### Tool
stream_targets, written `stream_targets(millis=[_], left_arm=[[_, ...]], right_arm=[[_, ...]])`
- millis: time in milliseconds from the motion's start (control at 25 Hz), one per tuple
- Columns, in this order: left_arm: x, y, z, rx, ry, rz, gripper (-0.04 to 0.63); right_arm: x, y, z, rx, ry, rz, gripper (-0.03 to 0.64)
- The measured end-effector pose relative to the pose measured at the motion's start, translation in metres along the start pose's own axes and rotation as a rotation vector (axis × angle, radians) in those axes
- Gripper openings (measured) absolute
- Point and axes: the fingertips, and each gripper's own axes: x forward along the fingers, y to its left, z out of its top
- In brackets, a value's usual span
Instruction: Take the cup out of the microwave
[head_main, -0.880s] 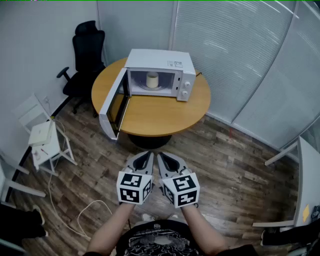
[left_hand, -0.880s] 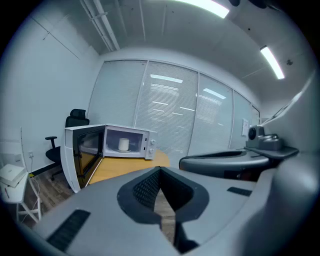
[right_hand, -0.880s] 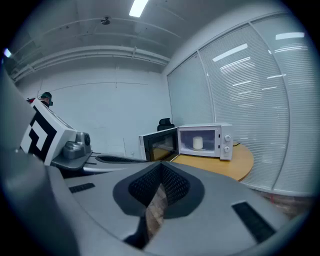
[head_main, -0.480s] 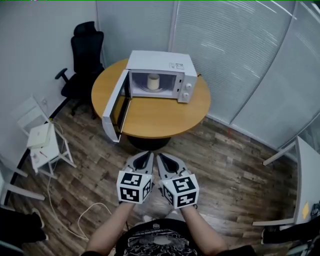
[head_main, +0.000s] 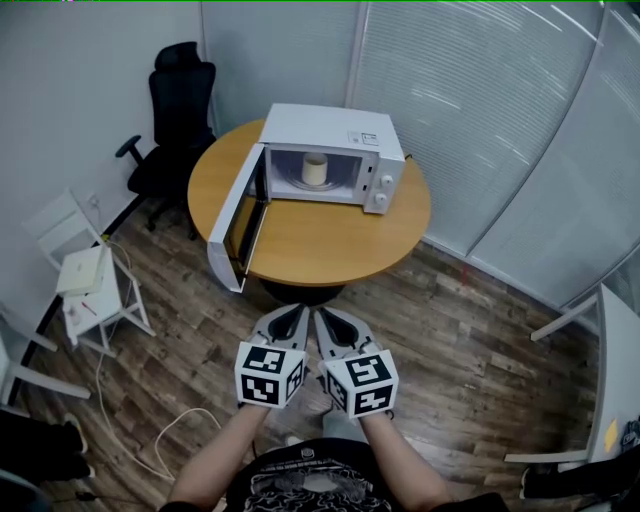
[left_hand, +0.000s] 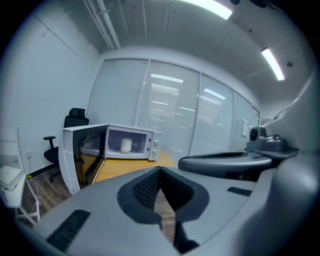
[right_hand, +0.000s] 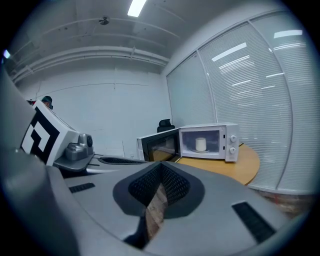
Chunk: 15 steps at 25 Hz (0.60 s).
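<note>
Two grippers sit side by side low in the head view, well apart from the round wooden table (head_main: 320, 240) ahead. The left gripper (head_main: 296, 312) has its jaws closed together with nothing between them. The right gripper (head_main: 324, 314) matches it: its tips meet, it is empty, and only a sliver of wood floor (head_main: 440, 330) shows through the slit behind the tips. Both tilt slightly downward, aimed toward the table.

On the table stands a white microwave (head_main: 335, 128). Its door (head_main: 238, 220) is swung wide open to the left and overhangs the table's edge. The cup (head_main: 315, 169), pale and cylindrical, stands upright in the middle of the microwave's cavity, untouched. A black office chair (head_main: 182, 105) stands behind the table by the wall, and a glass wall with blinds (head_main: 470, 100) runs along the right.
</note>
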Motion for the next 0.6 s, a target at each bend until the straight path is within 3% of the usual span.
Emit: stream_targets(millis=[600], left_arm=[[0.117,0.014,0.027,-0.013,0.019,0.088,0.008]], right_arm=[[0.066,-0.104,0.021,0.006,0.011,0.089,0.015]])
